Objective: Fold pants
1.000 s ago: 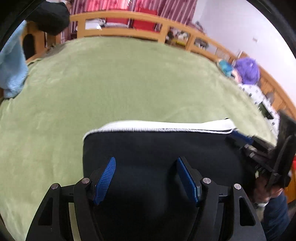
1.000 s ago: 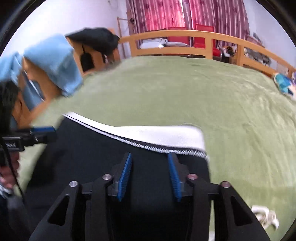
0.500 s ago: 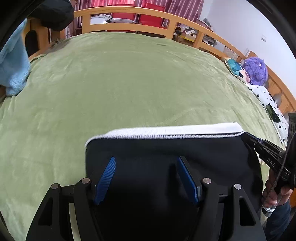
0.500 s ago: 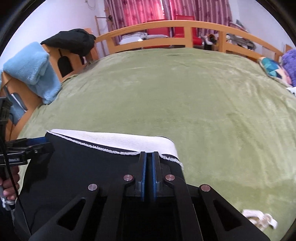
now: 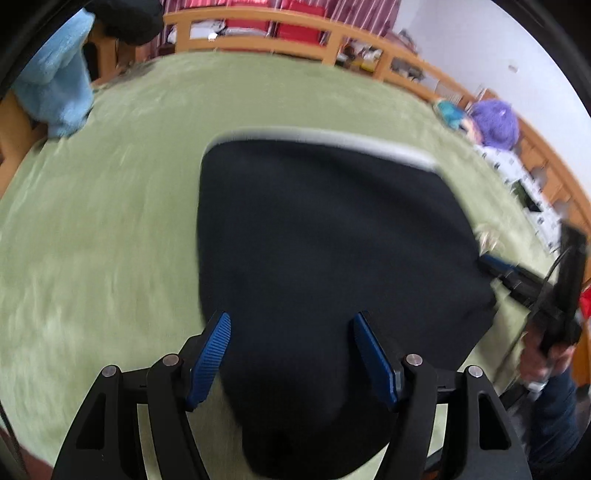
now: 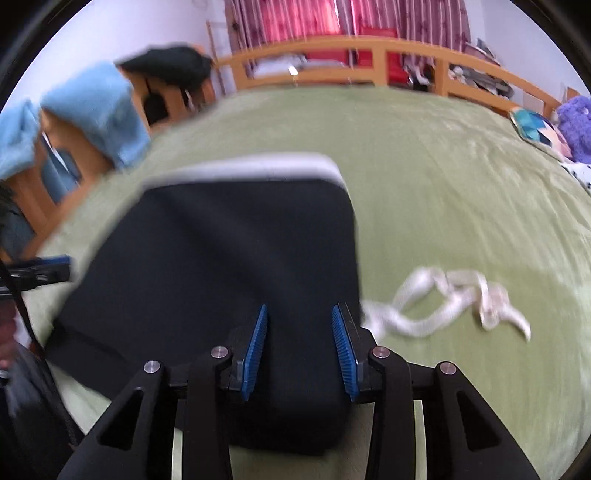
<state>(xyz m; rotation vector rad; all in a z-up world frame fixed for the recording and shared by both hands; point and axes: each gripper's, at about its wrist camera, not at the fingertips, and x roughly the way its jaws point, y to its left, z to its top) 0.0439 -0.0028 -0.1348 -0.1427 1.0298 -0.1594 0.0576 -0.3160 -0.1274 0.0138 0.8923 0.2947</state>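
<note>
While both wrist feeds smear with motion blur, I can make out the black pants (image 5: 325,236) lying folded on the green blanket (image 5: 92,229) that covers the bed, their white waistband edge (image 5: 332,138) at the far end from my cameras. My left claw (image 5: 291,354) is released: its two blue pads (image 5: 208,354) stand wide apart over the near end of the dark cloth and grip nothing. My right claw (image 6: 301,349) is also released, the blue pads (image 6: 255,350) parted with only black fabric showing between them, close to the right edge of the pants (image 6: 229,258). Through the left wrist camera I see the right claw (image 5: 495,264) at the garment's right edge, with the hand (image 5: 543,362) holding its handle lower down. Through the right wrist camera the tip of the left claw (image 6: 48,267) shows at the far left, beside the pants' left edge.

Just right of the pants, a tangled white drawstring (image 6: 443,302) lies on the blanket (image 6: 461,206); whether it touches the cloth I cannot tell. A wooden rail (image 6: 369,51) runs round the far side of the bed, with red striped curtains (image 6: 332,22) behind it. A light blue towel (image 6: 99,110) hangs over wooden furniture on the left, and a purple plush toy (image 5: 495,123) sits on the right side of the bed.
</note>
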